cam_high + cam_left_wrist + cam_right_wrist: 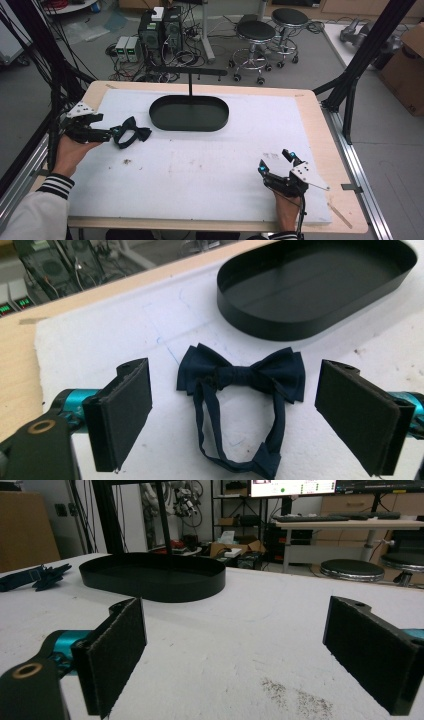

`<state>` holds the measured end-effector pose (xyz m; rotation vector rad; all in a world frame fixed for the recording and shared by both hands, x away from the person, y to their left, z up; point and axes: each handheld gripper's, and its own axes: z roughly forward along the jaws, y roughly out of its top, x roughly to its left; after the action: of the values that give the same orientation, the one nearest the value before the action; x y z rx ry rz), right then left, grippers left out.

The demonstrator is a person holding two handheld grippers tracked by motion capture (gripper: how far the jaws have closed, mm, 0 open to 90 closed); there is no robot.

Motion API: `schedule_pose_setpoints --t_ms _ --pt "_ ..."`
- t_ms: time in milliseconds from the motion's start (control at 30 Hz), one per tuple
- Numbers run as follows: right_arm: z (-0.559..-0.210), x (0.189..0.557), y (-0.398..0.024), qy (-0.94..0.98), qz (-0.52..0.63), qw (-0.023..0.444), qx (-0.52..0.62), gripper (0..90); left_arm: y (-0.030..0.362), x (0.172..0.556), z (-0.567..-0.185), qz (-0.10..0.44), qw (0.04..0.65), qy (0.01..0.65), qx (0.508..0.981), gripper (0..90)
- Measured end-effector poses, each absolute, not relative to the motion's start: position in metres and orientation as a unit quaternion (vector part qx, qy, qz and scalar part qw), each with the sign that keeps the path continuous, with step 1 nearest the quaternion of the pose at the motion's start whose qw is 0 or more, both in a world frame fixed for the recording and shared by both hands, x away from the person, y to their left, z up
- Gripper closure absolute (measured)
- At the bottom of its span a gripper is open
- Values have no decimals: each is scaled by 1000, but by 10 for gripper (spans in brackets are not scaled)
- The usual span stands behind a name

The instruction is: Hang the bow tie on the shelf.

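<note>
2 grippers show in the high view: left gripper [111, 134] beside a bow tie [131, 132] left of the tray [189, 113], right gripper [275, 160] near the table's front right. Left gripper view: jaws wide, bow tie [242, 375] lying between them on the mat [100, 340]. Right gripper view: jaws wide, holding nothing, tray [152, 576] ahead.

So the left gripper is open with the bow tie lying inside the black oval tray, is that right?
Not quite. The left gripper is open, but the bow tie lies on the white mat in front of the black oval tray, outside it. The left gripper view shows the tray holding nothing, with the tie between the jaws.
</note>
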<state>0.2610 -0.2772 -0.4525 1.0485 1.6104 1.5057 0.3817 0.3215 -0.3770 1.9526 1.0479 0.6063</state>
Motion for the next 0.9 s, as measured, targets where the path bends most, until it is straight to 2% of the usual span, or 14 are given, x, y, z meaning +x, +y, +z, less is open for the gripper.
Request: schedule_pose_setpoints --t_ms 300,600,900 --pt "-453 260 -277 618 580 345 404 93 313 409 -372 213 350 415 812 159" --pt "-453 261 -277 617 581 346 403 93 306 426 -368 192 334 418 823 165" --pt "-453 261 -278 617 581 346 404 93 305 438 -383 170 306 428 833 181"
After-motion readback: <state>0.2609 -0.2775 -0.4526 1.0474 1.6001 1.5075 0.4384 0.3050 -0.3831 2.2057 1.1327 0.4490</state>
